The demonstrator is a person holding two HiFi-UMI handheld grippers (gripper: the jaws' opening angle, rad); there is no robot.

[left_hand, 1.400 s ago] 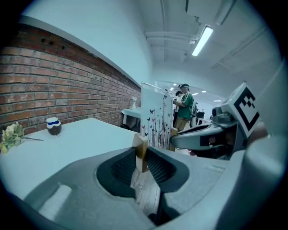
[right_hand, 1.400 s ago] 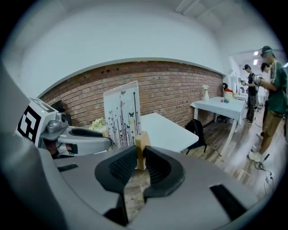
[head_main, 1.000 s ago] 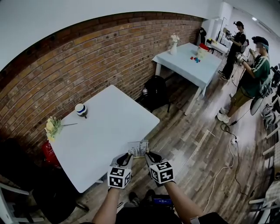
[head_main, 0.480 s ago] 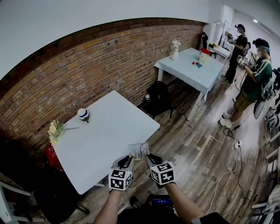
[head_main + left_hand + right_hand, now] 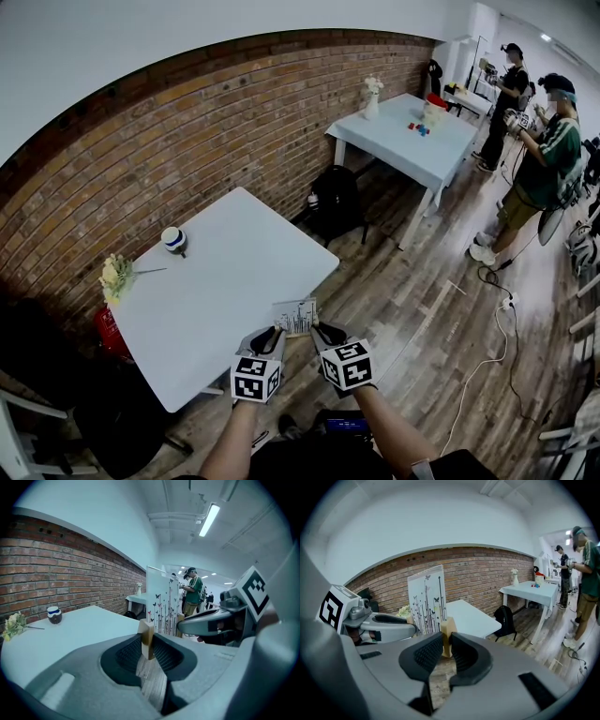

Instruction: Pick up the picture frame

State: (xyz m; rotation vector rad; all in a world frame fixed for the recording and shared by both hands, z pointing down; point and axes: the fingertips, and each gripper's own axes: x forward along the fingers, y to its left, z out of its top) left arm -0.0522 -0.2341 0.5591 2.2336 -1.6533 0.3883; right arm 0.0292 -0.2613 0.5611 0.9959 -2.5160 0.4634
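Head view: white table (image 5: 216,281) against a brick wall. On it a small white cup (image 5: 173,237) with a blue band, contents not made out; a bunch of pale flowers (image 5: 114,274) lies loose near the left corner, apart from the cup. On the far table (image 5: 412,141) a white vase (image 5: 372,101) holds pale blooms. The picture frame (image 5: 296,317) is off the table, just past its near edge, over the wooden floor, upright between the left tongs (image 5: 272,336) and the right tongs (image 5: 323,334). A black backpack (image 5: 333,197) sits on the floor between the two tables

Left gripper view: what the head view hides shows here. The left tongs are clenched on a pale wooden edge piece of the frame; the white panel, printed with butterflies and stems, rises beyond. The cup's inside is not shown from this low angle either

Right gripper view: the right tongs grasp the frame's other wooden edge piece the same way, panel to their left, with the table behind it
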